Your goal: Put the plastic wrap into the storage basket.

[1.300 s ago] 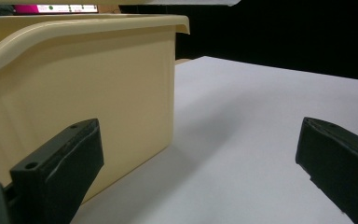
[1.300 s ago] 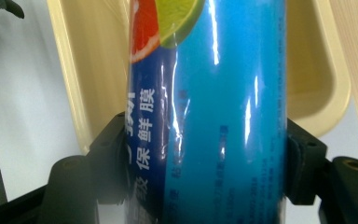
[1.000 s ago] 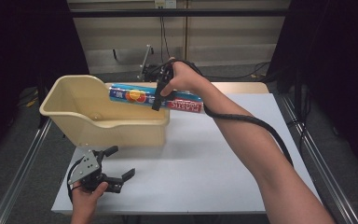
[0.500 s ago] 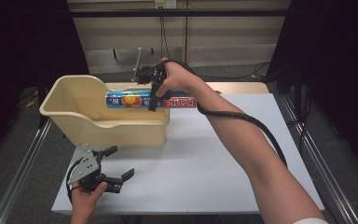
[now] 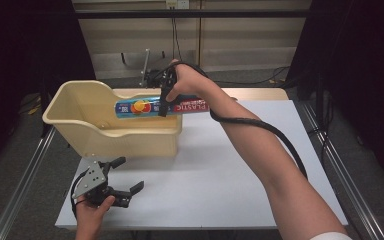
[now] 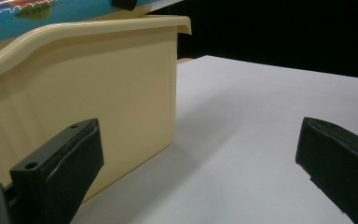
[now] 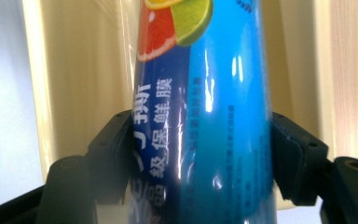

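High view: the right gripper (image 5: 163,102) clamps a blue plastic-wrap roll (image 5: 145,107), held level over the cream plastic tub (image 5: 80,131), upper centre. Placing seems in hand; next, lower it inside and let go. The left gripper (image 5: 122,181) rests open, lower left.

The right forearm (image 5: 260,150) runs from the lower right of the high view up to the upper middle, where the right hand (image 5: 187,82) holds the right gripper (image 5: 164,107) pointing downward, jaws clamped on something between them. At the lower left, the left hand (image 5: 91,210) holds the left gripper (image 5: 127,177) low and level, jaws spread wide apart.
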Available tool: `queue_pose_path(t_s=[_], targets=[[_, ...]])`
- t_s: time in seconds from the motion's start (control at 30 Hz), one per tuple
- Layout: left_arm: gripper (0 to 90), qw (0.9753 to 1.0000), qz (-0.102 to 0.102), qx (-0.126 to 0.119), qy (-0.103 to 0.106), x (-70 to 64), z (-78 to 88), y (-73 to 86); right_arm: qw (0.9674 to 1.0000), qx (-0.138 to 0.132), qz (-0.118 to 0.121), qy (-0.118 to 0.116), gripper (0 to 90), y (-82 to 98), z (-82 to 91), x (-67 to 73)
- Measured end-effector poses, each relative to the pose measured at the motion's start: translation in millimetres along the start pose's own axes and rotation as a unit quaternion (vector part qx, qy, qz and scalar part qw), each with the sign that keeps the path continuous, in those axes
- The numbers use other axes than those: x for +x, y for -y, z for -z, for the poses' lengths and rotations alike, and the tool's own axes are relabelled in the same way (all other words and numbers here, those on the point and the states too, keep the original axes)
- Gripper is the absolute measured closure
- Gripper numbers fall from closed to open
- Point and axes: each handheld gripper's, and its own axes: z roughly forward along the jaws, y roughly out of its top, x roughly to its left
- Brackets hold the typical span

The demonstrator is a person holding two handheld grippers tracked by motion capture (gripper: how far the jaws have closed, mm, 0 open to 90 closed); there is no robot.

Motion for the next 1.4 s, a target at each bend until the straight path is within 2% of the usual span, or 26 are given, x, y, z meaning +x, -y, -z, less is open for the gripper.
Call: queue_pose_path(t_s=[0.13,0.17,0.23,0.27,0.3,0.4,0.43,0.5,0.53,0.57,0.6,0.63,0.73,0.83,0.87,0.9,0.97,1.0,1.03,1.07,1.1,1.27,1.3,1.4], targets=[[0.5,1.0,0.0,0.001,0.001,-0.1,-0.2,-0.2,0.9998,-0.02,-0.01,0.002,31.0,0.8,6.1,-1.8],[0.5,1.0,0.001,0.002,0.003,-0.1,-0.5,-0.3,0.9974,-0.067,-0.026,-0.003,31.5,-1.0,21.4,-3.5],[0.5,1.0,0.003,0.001,0.004,-0.5,-1.0,-0.3,0.9947,-0.094,-0.039,-0.01,30.0,-4.6,38.6,-2.0],[0.5,1.0,0.002,0.002,0.003,-0.9,-1.1,-0.4,0.9947,-0.094,-0.039,-0.01,30.0,-4.6,38.6,-2.0],[0.5,1.0,0.0,0.003,0.004,-1.8,-1.3,-0.7,0.9932,-0.11,-0.037,-0.008,25.5,-7.7,48.7,4.1],[0.5,1.0,-0.001,0.004,0.006,-4.2,-0.7,-1.1,0.9948,-0.094,-0.04,0.001,23.4,-3.1,50.8,6.5],[0.5,1.0,-0.002,0.003,0.005,-4.5,-0.3,-1.2,0.9941,-0.098,-0.046,0.009,22.4,2.3,51.6,3.6],[0.6,1.0,-0.001,0.003,0.005,-5.3,0.4,-1.8,0.991,-0.112,-0.073,0.002,20.4,13.0,52.5,-0.5],[0.5,1.0,-0.001,0.003,0.005,-5.3,0.4,-1.8,0.991,-0.112,-0.073,0.002,20.4,13.0,52.5,-0.5],[0.5,1.0,-0.003,0.003,0.004,-5.5,0.4,-2.6,0.9899,-0.116,-0.081,0.003,18.8,23.2,54.5,-3.3],[0.6,1.0,-0.003,0.003,0.004,-5.5,0.4,-2.6,0.9899,-0.116,-0.081,0.003,18.8,23.2,54.5,-3.3],[0.5,1.0,-0.005,0.004,0.006,-5.7,-0.7,-2.7,0.9884,-0.122,-0.09,-0.002,19.1,32.6,58.5,-2.3],[0.5,1.0,-0.002,0.004,0.005,-6.1,-2.1,-2.3,0.9877,-0.125,-0.093,0.003,17.8,39.7,61.7,-0.1],[0.5,0.9999,-0.003,0.008,0.007,-5.8,-3.8,-2.0,0.9841,-0.144,-0.104,-0.001,14.2,55.6,66.8,3.0],[0.6,0.9999,-0.003,0.008,0.007,-5.8,-3.8,-2.0,0.9841,-0.144,-0.104,-0.001,14.2,55.6,66.8,3.0],[0.5,0.9999,-0.004,0.009,0.008,-5.9,-4.0,-2.1,0.9802,-0.16,-0.116,0.002,13.9,65.1,67.9,4.9],[0.5,0.9999,-0.003,0.008,0.005,-6.8,-4.0,-2.1,0.9755,-0.181,-0.124,-0.004,12.8,74.3,69.7,5.5],[0.5,0.9999,-0.003,0.008,0.005,-6.8,-4.0,-2.1,0.9755,-0.181,-0.124,-0.004,12.8,74.3,69.7,5.5],[0.5,0.9999,-0.005,0.01,0.004,-7.2,-4.0,-2.4,0.9734,-0.188,-0.13,-0.003,12.5,81.5,72.5,5.8],[0.5,0.9999,-0.005,0.01,0.004,-7.2,-4.0,-2.4,0.9734,-0.188,-0.13,-0.003,12.5,81.5,72.5,5.8],[0.5,0.9999,-0.004,0.011,0.004,-7.8,-4.1,-2.8,0.9706,-0.198,-0.137,0.0,12.7,87.7,76.6,5.0],[0.5,0.9998,-0.006,0.016,0.005,-8.3,-5.0,-2.4,0.9699,-0.2,-0.138,0.01,10.5,99.7,83.6,5.9],[0.5,0.9998,-0.007,0.017,0.008,-8.1,-5.3,-1.7,0.9682,-0.209,-0.137,0.015,9.6,107.9,84.9,6.8],[0.5,0.9998,-0.008,0.02,0.007,-8.1,-5.1,-1.6,0.9658,-0.217,-0.142,0.009,9.6,121.5,83.9,9.1]])
